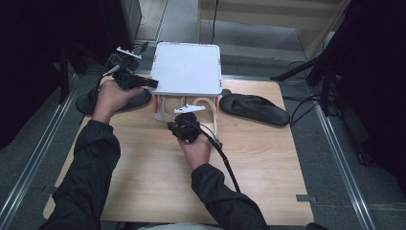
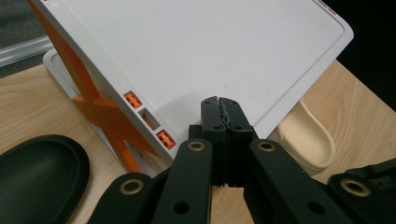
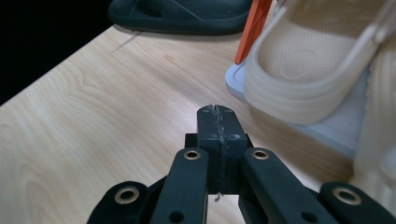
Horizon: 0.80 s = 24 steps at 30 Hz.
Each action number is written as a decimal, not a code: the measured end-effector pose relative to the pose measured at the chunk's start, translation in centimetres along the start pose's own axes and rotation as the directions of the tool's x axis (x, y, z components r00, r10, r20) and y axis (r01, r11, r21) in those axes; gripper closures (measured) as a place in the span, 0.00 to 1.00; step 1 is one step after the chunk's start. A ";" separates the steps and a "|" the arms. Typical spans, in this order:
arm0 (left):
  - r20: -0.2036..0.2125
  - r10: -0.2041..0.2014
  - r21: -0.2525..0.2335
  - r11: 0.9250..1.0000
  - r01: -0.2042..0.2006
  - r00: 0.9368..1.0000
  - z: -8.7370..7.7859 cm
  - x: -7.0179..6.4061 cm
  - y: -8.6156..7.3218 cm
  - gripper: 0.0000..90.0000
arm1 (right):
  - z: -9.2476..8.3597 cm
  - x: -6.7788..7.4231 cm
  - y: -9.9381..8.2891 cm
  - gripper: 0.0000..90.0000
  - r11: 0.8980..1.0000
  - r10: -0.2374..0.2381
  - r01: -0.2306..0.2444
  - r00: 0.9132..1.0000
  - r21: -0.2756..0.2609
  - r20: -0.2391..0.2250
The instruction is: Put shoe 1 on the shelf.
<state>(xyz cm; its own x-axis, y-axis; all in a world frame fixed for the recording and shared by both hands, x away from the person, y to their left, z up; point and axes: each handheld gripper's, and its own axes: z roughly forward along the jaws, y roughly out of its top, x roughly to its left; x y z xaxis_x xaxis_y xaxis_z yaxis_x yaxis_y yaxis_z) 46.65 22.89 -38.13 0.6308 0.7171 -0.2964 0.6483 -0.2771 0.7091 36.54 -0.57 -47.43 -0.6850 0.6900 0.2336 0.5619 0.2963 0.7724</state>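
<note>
Jaws of the right gripper [image 3: 218, 112] are clenched together on nothing, low over bare wood. Just ahead and to its right lies a cream slipper [image 3: 299, 79], thick-soled, ribbed at the rim, on the bottom tray of a white rack [image 1: 186, 67] with orange braces; its rounded end faces the gripper, its length running back under the rack, though how far in is hard to judge. Farther ahead lies a black slipper [image 3: 182, 14], lengthwise along the table [image 3: 93, 121] edge. Open wood spreads to the gripper's left. The left gripper [image 2: 223, 105], also clenched and empty, sits at the rack's top shelf edge, with another black slipper [image 2: 37, 177] on its left.
</note>
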 end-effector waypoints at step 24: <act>0.001 -0.002 -0.002 1.000 0.002 1.000 0.0 0.0 0.0 1.00 | -7.6 -3.8 -5.2 1.00 0.999 0.043 -0.043 0.999 0.002 0.008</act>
<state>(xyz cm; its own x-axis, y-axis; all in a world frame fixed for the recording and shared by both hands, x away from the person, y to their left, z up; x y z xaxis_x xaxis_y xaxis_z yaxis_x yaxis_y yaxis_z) 46.62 22.89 -38.16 0.6300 0.7170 -0.2984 0.6485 -0.2744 0.7100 32.72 -9.75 -47.86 -0.6568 0.7072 0.2618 0.5916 0.2679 0.7604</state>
